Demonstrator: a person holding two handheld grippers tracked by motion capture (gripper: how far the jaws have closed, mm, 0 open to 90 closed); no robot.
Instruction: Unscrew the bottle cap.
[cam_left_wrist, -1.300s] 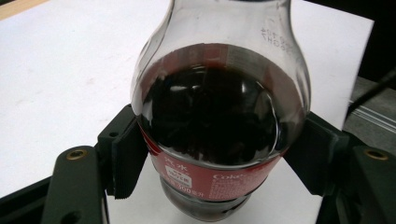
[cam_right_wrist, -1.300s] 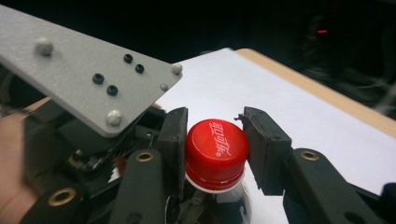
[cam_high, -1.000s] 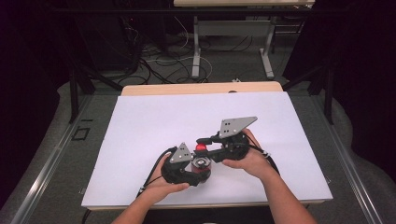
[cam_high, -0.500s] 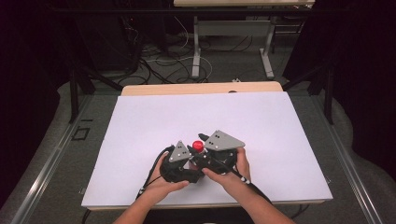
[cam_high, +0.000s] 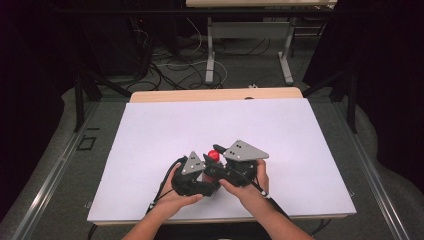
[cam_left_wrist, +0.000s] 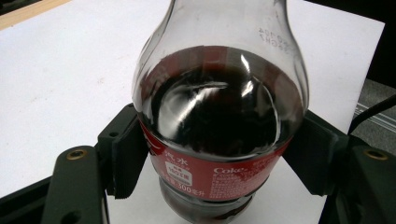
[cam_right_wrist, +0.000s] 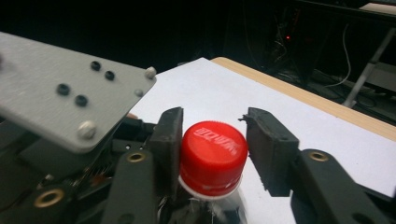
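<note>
A cola bottle (cam_left_wrist: 219, 130) with dark liquid and a red label stands upright on the white table sheet (cam_high: 175, 130). My left gripper (cam_left_wrist: 215, 154) is shut on the bottle's body, one black pad pressed against each side of the label. In the high view the left gripper (cam_high: 200, 175) sits near the table's front edge. The right gripper (cam_high: 220, 167) is pressed in beside it from the right. The right gripper (cam_right_wrist: 214, 135) has just been closing, and its pads sit against both sides of the red cap (cam_right_wrist: 213, 149), also visible from above as the red cap (cam_high: 214, 155).
The white sheet covers most of the table, with a wooden strip (cam_high: 200, 95) at the far edge. Table legs and cables (cam_high: 210, 65) lie on the dark floor beyond. The left gripper's grey plate (cam_right_wrist: 56, 107) crowds the left of the right gripper view.
The right gripper has moved left and slightly toward the front, from beside the bottle onto its cap. The left gripper and the bottle have stayed in place.
</note>
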